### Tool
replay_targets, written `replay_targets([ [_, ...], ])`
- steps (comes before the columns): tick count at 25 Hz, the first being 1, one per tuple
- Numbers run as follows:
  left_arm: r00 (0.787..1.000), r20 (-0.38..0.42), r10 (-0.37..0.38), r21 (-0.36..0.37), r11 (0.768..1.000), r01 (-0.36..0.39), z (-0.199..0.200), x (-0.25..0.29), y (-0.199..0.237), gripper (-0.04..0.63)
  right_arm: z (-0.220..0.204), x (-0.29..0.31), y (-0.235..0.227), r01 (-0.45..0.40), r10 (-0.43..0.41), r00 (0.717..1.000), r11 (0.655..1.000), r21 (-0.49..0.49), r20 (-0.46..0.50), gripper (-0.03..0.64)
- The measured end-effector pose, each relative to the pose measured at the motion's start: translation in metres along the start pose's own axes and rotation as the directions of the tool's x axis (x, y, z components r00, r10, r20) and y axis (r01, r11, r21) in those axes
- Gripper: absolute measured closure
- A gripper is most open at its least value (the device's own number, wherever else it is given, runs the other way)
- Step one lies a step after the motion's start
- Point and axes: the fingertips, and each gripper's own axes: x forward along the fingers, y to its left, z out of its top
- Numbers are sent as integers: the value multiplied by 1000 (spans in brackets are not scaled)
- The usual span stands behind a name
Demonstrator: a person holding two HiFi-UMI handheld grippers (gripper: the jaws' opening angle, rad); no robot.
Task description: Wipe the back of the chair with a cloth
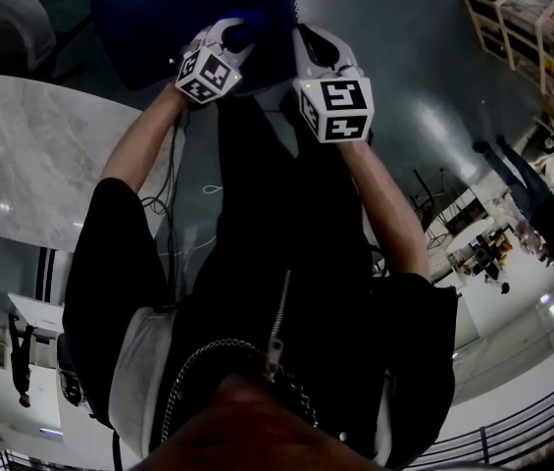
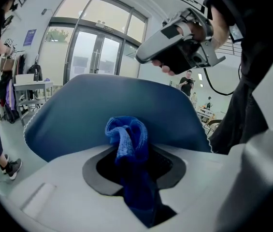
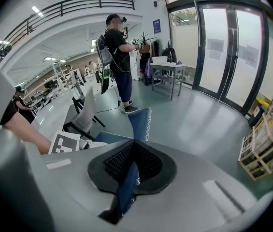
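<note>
Currently, crumpled blue microfibre cloth [image 2: 128,141] is held clenched in left gripper [image 2: 130,154], near blue padded chair back [image 2: 73,115], whose edge is clamped by right gripper [image 3: 130,170]. Risk: cloth dragged loose by wiping friction.

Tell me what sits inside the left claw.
A bunched blue cloth is pinched inside the left claw, its loop sticking out toward the blue chair back. How far the cloth runs down between the jaws is covered by the claw's body.
</note>
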Motion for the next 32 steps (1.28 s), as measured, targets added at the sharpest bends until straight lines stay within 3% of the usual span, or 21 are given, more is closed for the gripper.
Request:
replay_targets([
  [9,992,-39,-117,20,993,118,-16,-5,-52,477,-2,-1,1,-4,4,1000,1000,3,-2,614],
  [16,965,-83,-249,74,964,255,-29,-16,-81,477,-3,3,7,-11,11,1000,1000,-3,-4,614],
  [19,959,-72,-273,105,954,279,-28,-25,-79,479,-2,3,9,-12,12,1000,1000,-3,-3,614],
  [22,981,-18,-193,83,978,193,-19,-32,-47,479,-2,1,9,-15,15,1000,1000,-9,5,614],
  [26,999,38,7,-2,1000,-7,-12,-32,35,479,2,2,8,-28,28,999,1000,-10,32,614],
  [29,985,73,159,-47,987,-155,-1,-34,98,479,4,4,8,-32,32,999,999,-17,33,614],
  [32,955,86,286,-115,954,-275,3,-39,150,479,3,8,9,-30,31,999,999,-26,21,614],
])
